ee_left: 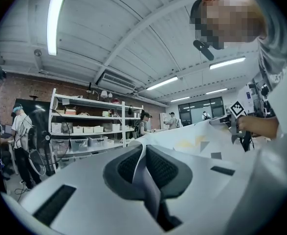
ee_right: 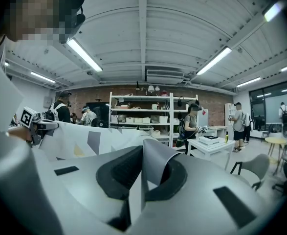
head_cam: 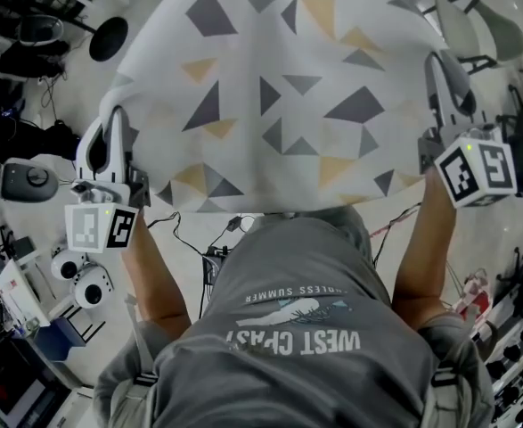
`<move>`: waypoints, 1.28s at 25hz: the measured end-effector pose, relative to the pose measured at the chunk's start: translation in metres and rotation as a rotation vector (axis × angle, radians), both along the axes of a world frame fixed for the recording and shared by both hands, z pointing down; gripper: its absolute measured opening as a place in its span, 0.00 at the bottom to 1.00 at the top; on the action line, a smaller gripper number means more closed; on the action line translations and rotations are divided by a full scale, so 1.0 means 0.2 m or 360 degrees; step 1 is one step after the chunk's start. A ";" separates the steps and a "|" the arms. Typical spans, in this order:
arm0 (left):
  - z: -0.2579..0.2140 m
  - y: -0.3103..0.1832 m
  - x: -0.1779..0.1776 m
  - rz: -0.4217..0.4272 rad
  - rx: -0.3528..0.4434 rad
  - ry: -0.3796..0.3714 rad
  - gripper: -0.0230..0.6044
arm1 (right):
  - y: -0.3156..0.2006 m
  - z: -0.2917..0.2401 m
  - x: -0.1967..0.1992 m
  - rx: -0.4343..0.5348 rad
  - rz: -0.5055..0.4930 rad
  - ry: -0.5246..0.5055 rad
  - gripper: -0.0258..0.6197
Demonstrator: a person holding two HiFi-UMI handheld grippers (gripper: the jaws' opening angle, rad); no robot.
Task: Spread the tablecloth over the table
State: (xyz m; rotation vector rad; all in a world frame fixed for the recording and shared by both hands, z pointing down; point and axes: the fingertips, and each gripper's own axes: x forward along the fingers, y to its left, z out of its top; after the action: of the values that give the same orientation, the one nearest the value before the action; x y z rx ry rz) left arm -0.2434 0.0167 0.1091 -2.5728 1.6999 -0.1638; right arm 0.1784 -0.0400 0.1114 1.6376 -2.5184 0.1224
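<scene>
The tablecloth [head_cam: 279, 87], white with grey and yellow triangles, hangs stretched in the air between both grippers and hides whatever lies under it. My left gripper [head_cam: 116, 123] is shut on its near left edge. My right gripper [head_cam: 436, 69] is shut on its near right edge. In the left gripper view the dark pads [ee_left: 165, 168] pinch a fold of the tablecloth [ee_left: 192, 143], which runs off toward the right gripper's marker cube [ee_left: 237, 108]. In the right gripper view the right gripper [ee_right: 142, 173] clamps a curled edge of the tablecloth [ee_right: 104, 138]. The left gripper [ee_right: 34, 123] shows at the cloth's far end.
A black round stool [head_cam: 108, 37] and cables lie at the far left, and white devices [head_cam: 83, 279] stand on the floor by my left leg. Chairs [head_cam: 475, 25] stand at the far right. Shelves [ee_left: 84, 129] line the back wall. A white table [ee_right: 209, 145] and several people are beyond.
</scene>
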 end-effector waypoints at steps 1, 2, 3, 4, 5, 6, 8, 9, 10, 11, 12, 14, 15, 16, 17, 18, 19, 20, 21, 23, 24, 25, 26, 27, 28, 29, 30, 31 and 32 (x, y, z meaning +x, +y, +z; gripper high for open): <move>0.00 0.00 0.00 0.0000 -0.0013 0.0005 0.04 | 0.00 0.01 0.00 -0.0019 -0.0004 0.0006 0.06; 0.01 -0.01 0.00 0.0001 -0.0026 0.0011 0.04 | 0.00 0.02 0.00 -0.0034 -0.0008 0.0010 0.06; 0.02 -0.02 0.01 0.0000 -0.0041 0.0017 0.04 | -0.01 0.03 0.00 -0.0047 -0.0010 0.0012 0.06; 0.05 -0.04 0.02 -0.0001 -0.0056 0.0021 0.04 | -0.03 0.06 0.01 -0.0066 -0.0008 0.0016 0.06; 0.09 -0.08 0.03 -0.0002 -0.0070 0.0022 0.04 | -0.07 0.09 0.03 -0.0085 -0.0005 0.0020 0.06; 0.14 -0.14 0.05 -0.0003 -0.0084 0.0020 0.04 | -0.13 0.15 0.05 -0.0103 -0.0003 0.0022 0.06; 0.25 -0.28 0.10 -0.0009 -0.0113 0.0016 0.04 | -0.28 0.26 0.09 -0.0134 -0.0006 0.0022 0.06; 0.29 -0.33 0.11 -0.0014 -0.0129 0.0017 0.04 | -0.33 0.30 0.10 -0.0150 -0.0010 0.0023 0.06; 0.31 -0.36 0.11 -0.0019 -0.0144 0.0020 0.04 | -0.36 0.33 0.11 -0.0167 -0.0015 0.0022 0.06; 0.33 -0.37 0.11 -0.0026 -0.0159 0.0021 0.04 | -0.38 0.35 0.11 -0.0184 -0.0019 0.0022 0.06; 0.34 -0.38 0.10 -0.0034 -0.0173 0.0019 0.04 | -0.39 0.36 0.10 -0.0200 -0.0022 0.0022 0.06; 0.39 -0.40 0.10 -0.0047 -0.0204 0.0011 0.04 | -0.42 0.40 0.11 -0.0233 -0.0031 0.0022 0.06; 0.43 -0.42 0.11 -0.0051 -0.0223 0.0009 0.04 | -0.45 0.44 0.11 -0.0251 -0.0036 0.0022 0.06; 0.48 -0.45 0.12 -0.0054 -0.0245 0.0010 0.04 | -0.48 0.49 0.12 -0.0270 -0.0041 0.0021 0.06; 0.53 -0.49 0.14 -0.0056 -0.0266 0.0012 0.04 | -0.52 0.55 0.13 -0.0289 -0.0047 0.0022 0.06; 0.58 -0.52 0.14 -0.0056 -0.0285 0.0016 0.04 | -0.56 0.60 0.14 -0.0308 -0.0051 0.0024 0.06; 0.63 -0.55 0.15 -0.0057 -0.0302 0.0022 0.04 | -0.59 0.64 0.14 -0.0326 -0.0056 0.0027 0.06; 0.67 -0.58 0.14 -0.0059 -0.0319 0.0030 0.04 | -0.62 0.68 0.14 -0.0341 -0.0061 0.0030 0.06; 0.71 -0.60 0.14 -0.0063 -0.0337 0.0037 0.04 | -0.64 0.71 0.14 -0.0355 -0.0065 0.0032 0.06; 0.79 -0.63 0.14 -0.0073 -0.0380 0.0048 0.04 | -0.67 0.77 0.14 -0.0381 -0.0073 0.0038 0.06; 0.83 -0.64 0.14 -0.0078 -0.0404 0.0054 0.04 | -0.69 0.80 0.14 -0.0395 -0.0077 0.0043 0.06; 0.87 -0.66 0.14 -0.0081 -0.0428 0.0059 0.04 | -0.71 0.84 0.14 -0.0412 -0.0079 0.0047 0.06; 0.92 -0.69 0.14 -0.0083 -0.0452 0.0065 0.04 | -0.73 0.88 0.14 -0.0429 -0.0082 0.0051 0.06; 0.97 -0.72 0.14 -0.0085 -0.0474 0.0070 0.04 | -0.76 0.93 0.14 -0.0447 -0.0084 0.0053 0.06; 1.02 -0.75 0.14 -0.0086 -0.0495 0.0075 0.04 | -0.80 0.97 0.14 -0.0464 -0.0086 0.0054 0.06; 1.07 -0.79 0.13 -0.0089 -0.0516 0.0080 0.04 | -0.83 1.02 0.14 -0.0480 -0.0089 0.0053 0.06; 1.11 -0.82 0.13 -0.0094 -0.0538 0.0084 0.04 | -0.86 1.06 0.13 -0.0497 -0.0093 0.0052 0.06; 1.16 -0.84 0.12 -0.0100 -0.0562 0.0086 0.04 | -0.89 1.10 0.13 -0.0514 -0.0097 0.0049 0.06; 1.20 -0.86 0.12 -0.0107 -0.0587 0.0083 0.04 | -0.91 1.13 0.13 -0.0533 -0.0102 0.0047 0.06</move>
State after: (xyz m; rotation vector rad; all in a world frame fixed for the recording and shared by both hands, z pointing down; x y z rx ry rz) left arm -0.2190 -0.1546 0.3485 -2.7909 1.9362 -0.4579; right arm 0.2048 -0.2212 0.3376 1.4153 -2.3659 0.4804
